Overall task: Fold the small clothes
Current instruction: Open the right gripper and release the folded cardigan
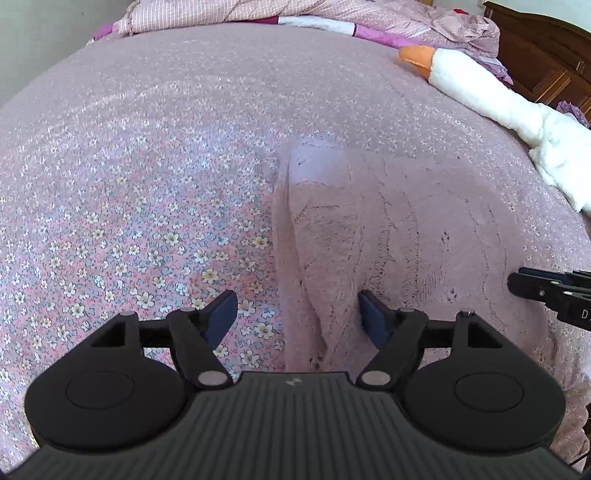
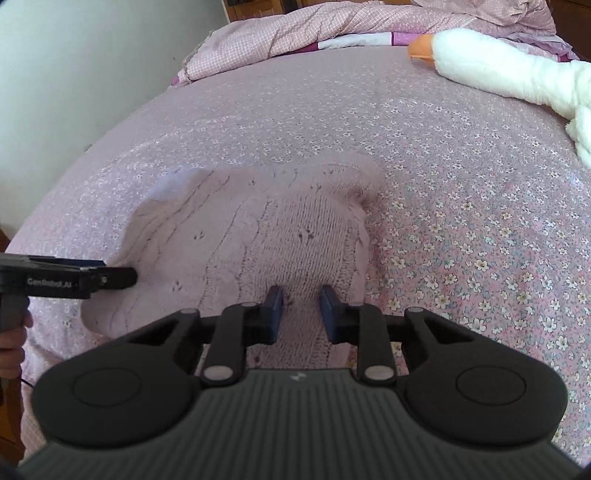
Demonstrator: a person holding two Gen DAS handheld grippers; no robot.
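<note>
A pink cable-knit garment (image 1: 369,229) lies flat on the flowered bedspread (image 1: 129,221). My left gripper (image 1: 297,306) is open wide, straddling the garment's left edge near its front. My right gripper (image 2: 301,299) is open with its jaws narrowed, and the knit garment (image 2: 258,229) runs between the blue pads (image 2: 275,306) at its near edge. From the side, the right gripper (image 1: 513,282) shows at the garment's right, and the left gripper (image 2: 125,275) at the garment's left. A hand (image 2: 11,332) holds the left gripper's grip.
A white plush goose (image 1: 480,85) with an orange beak lies at the far right of the bed. A rumpled pink checked quilt (image 2: 314,26) is heaped at the head. A wall (image 2: 74,74) stands at the left; dark wooden furniture (image 1: 546,55) at the right.
</note>
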